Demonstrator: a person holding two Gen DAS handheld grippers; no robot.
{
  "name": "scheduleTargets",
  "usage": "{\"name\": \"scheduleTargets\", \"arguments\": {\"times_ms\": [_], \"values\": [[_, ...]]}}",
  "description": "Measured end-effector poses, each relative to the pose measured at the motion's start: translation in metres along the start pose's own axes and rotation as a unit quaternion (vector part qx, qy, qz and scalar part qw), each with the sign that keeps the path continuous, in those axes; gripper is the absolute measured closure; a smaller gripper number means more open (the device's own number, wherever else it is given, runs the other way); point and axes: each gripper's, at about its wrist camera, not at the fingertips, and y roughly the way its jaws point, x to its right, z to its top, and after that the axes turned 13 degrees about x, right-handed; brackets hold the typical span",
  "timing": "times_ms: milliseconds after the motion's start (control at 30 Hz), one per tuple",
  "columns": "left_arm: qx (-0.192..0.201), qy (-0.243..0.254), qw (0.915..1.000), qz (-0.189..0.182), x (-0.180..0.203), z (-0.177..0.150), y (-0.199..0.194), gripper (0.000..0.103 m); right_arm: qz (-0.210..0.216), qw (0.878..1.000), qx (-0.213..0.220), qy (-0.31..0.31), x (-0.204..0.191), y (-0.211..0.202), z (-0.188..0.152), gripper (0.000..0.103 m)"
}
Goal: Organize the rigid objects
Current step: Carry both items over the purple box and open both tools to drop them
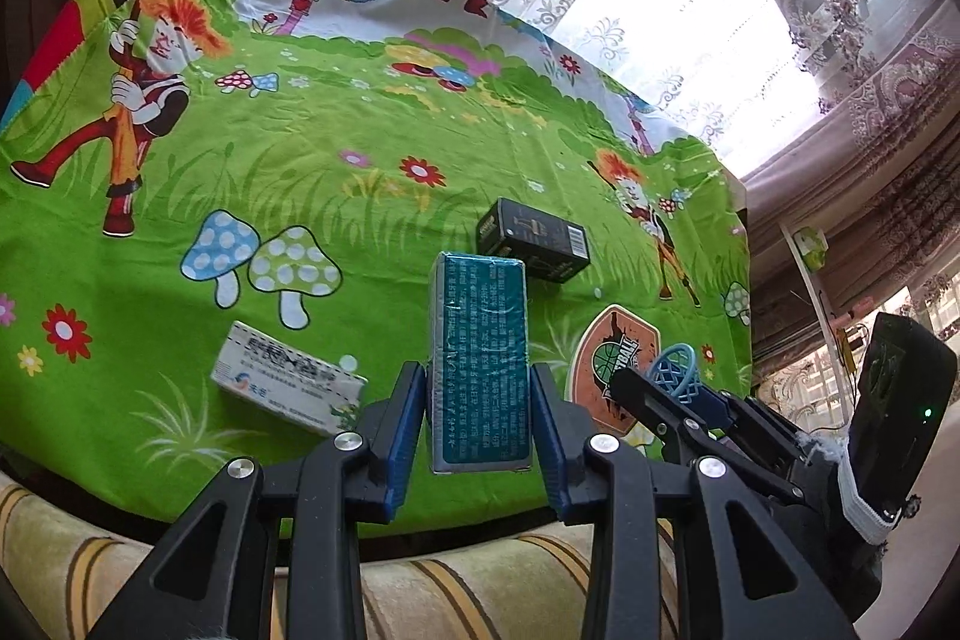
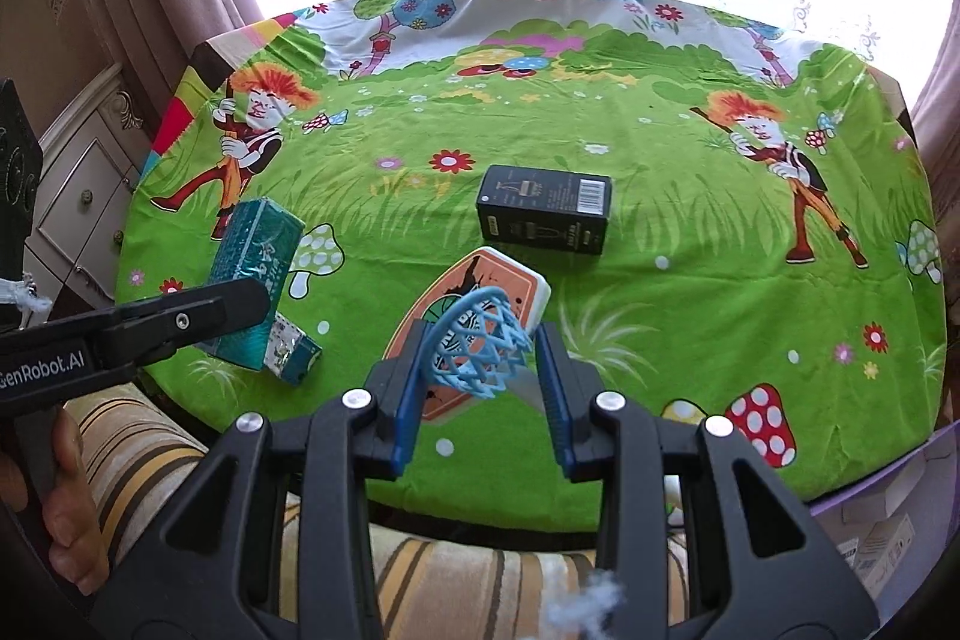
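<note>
The left gripper (image 1: 478,388) has its blue fingers (image 1: 405,421) pinching a teal box (image 1: 480,358) of fine print, raised above the surface (image 1: 360,148). The right gripper's (image 2: 480,370) fingers clamp a toy basketball backboard (image 2: 480,304) with a blue net; its lower part is hidden. Beyond, a white medicine box (image 1: 288,385) and a black box (image 2: 543,208) lie on the green cartoon cloth, their lettering too small to read.
</note>
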Motion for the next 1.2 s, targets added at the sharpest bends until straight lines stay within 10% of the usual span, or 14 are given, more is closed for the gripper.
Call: {"name": "scheduleTargets", "arguments": {"times_ms": [533, 1200], "values": [[-0.068, 0.067, 0.9926, -0.075, 0.107, -0.062, 0.011, 0.067, -0.059, 0.996, 0.008, 0.066, 0.101, -0.097, -0.051, 0.064], [-0.182, 0.191, 0.9496, -0.169, 0.238, -0.161, 0.022, 0.067, -0.166, 0.975, -0.026, 0.148, 0.22, -0.176, -0.133, 0.064]]}}
